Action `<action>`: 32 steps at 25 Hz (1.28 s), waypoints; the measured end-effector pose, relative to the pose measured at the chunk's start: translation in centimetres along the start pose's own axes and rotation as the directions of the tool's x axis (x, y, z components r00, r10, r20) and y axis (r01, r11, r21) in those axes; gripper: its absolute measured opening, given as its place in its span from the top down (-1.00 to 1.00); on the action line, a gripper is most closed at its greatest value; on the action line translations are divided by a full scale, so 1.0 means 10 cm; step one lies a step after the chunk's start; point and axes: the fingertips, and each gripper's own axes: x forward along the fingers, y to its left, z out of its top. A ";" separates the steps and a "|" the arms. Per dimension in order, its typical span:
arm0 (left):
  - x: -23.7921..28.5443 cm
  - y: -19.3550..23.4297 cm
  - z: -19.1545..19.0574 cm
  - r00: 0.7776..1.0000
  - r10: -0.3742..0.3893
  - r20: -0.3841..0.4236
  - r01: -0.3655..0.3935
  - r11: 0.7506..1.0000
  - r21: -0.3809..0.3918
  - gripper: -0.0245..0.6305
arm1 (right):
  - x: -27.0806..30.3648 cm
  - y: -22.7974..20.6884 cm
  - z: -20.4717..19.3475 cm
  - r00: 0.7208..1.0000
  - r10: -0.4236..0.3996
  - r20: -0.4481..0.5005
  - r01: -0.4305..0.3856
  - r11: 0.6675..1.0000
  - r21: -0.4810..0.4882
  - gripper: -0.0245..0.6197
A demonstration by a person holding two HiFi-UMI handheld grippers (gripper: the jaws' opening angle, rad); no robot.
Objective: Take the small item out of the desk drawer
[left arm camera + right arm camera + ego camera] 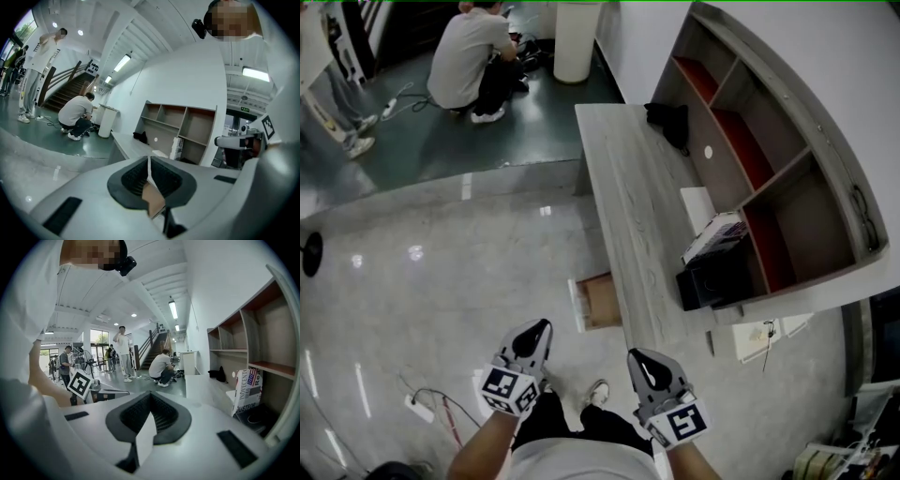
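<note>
The grey wooden desk (628,187) runs away from me along the wall. Its drawer (598,300) stands pulled out to the left near the close end and shows a brown inside; I see no small item in it from here. My left gripper (541,325) hangs low in front of me, below the drawer, with jaws together and nothing in them. My right gripper (635,355) is beside it, just short of the desk's near end, jaws also together and empty. The left gripper (149,159) and right gripper (150,393) both point along the desk.
A shelf unit (787,178) stands on the desk's right side, with a black bag (670,120), a printed box (717,234) and a black case (712,277). A person (473,56) crouches on the far floor beside a white bin (577,37). A power strip (417,405) lies at my left.
</note>
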 end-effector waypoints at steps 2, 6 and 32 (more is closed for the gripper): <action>0.12 0.07 -0.21 0.999 0.008 -0.040 -0.009 1.000 -0.011 0.87 | 0.05 -0.07 -0.15 1.000 0.003 -0.005 -0.003 1.000 0.019 0.86; 0.37 0.19 -0.71 0.991 0.013 -0.135 -0.022 0.997 -0.070 0.86 | 0.19 -0.18 -0.39 1.000 0.023 -0.011 -0.022 0.999 0.040 0.86; 1.77 1.07 -3.18 0.842 0.060 -0.536 -0.278 0.900 -0.336 0.35 | 0.47 -0.40 -1.66 0.995 0.051 -0.082 -0.042 0.994 0.102 0.86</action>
